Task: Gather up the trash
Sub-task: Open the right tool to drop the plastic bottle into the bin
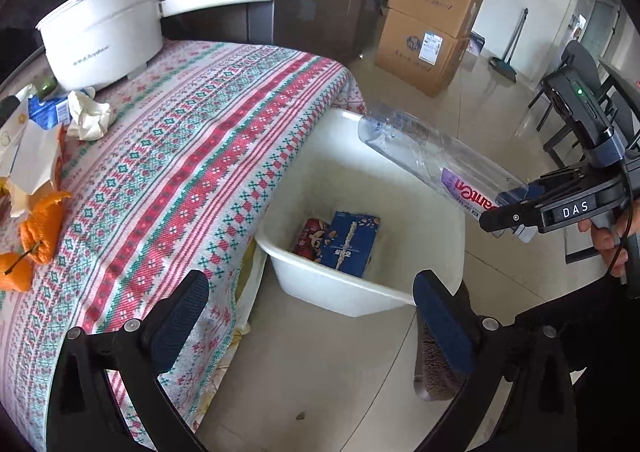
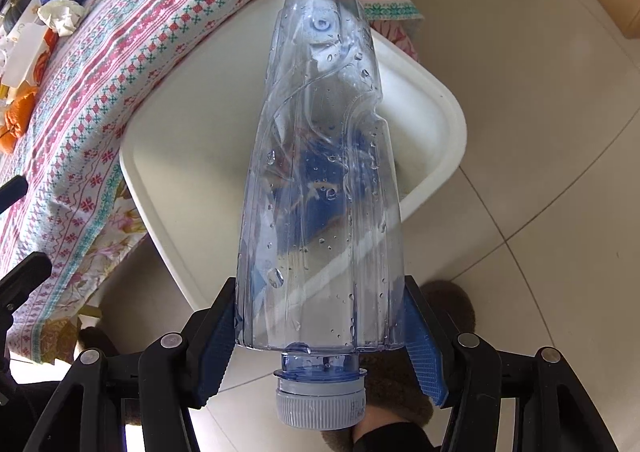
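My right gripper [image 2: 320, 316] is shut on a clear plastic bottle [image 2: 320, 172] near its capped neck and holds it above the white bin [image 2: 160, 124] on the floor beside the table. The left wrist view shows that bottle [image 1: 432, 156] slanting over the bin [image 1: 360, 300], with the right gripper [image 1: 516, 208] at the right. A blue carton [image 1: 352, 244] and a red wrapper [image 1: 310, 238] lie in the bin. My left gripper [image 1: 312, 316] is open and empty over the table edge. Crumpled paper [image 1: 90, 114], orange peel [image 1: 42, 228] and a white carton [image 1: 32, 156] lie on the table's left.
A white electric pot [image 1: 104, 40] stands at the back of the patterned tablecloth [image 1: 180, 156]. Stacked cardboard boxes [image 1: 428, 24] stand on the tiled floor beyond. Dark chairs [image 1: 576, 92] are at the right. A brown slipper [image 2: 404, 380] is below the bottle.
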`<state>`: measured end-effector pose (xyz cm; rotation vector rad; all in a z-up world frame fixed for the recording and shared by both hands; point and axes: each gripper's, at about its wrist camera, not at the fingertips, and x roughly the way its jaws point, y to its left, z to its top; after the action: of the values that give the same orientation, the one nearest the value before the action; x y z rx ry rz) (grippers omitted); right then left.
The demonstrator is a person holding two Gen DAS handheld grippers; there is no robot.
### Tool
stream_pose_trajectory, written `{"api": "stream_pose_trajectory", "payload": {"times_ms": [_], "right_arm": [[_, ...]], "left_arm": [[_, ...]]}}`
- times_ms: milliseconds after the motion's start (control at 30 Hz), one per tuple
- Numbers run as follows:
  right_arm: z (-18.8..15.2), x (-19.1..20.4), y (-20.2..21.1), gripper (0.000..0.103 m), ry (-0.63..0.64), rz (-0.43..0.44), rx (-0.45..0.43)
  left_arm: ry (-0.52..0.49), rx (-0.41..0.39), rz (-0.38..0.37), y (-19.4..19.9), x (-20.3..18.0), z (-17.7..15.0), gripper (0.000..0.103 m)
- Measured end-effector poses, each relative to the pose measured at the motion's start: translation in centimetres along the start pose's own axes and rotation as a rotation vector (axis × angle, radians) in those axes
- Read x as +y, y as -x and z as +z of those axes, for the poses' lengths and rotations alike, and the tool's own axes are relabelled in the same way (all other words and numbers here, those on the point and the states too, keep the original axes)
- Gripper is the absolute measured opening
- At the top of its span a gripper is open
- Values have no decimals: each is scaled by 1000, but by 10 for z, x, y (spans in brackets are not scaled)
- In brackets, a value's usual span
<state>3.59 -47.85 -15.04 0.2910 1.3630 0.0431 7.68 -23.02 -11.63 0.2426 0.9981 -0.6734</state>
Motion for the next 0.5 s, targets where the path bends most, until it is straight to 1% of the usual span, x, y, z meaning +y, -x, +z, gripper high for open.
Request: {"api": "stream_pose_trajectory", "payload": {"times_ms": [100,167,200,500], "right_arm": [[5,7,1,67,25,15,-1],[7,14,2,81,49,0,-5],[7,16,5,82,53,-13,-15],[13,35,14,83,72,-14,-45]], "left_arm": [[28,-12,11,9,10,-4,103],[44,-23,15,15,16,-6,103],[52,-28,17,18,19,-7,103],[101,-43,52,38,41,-16,103]]}}
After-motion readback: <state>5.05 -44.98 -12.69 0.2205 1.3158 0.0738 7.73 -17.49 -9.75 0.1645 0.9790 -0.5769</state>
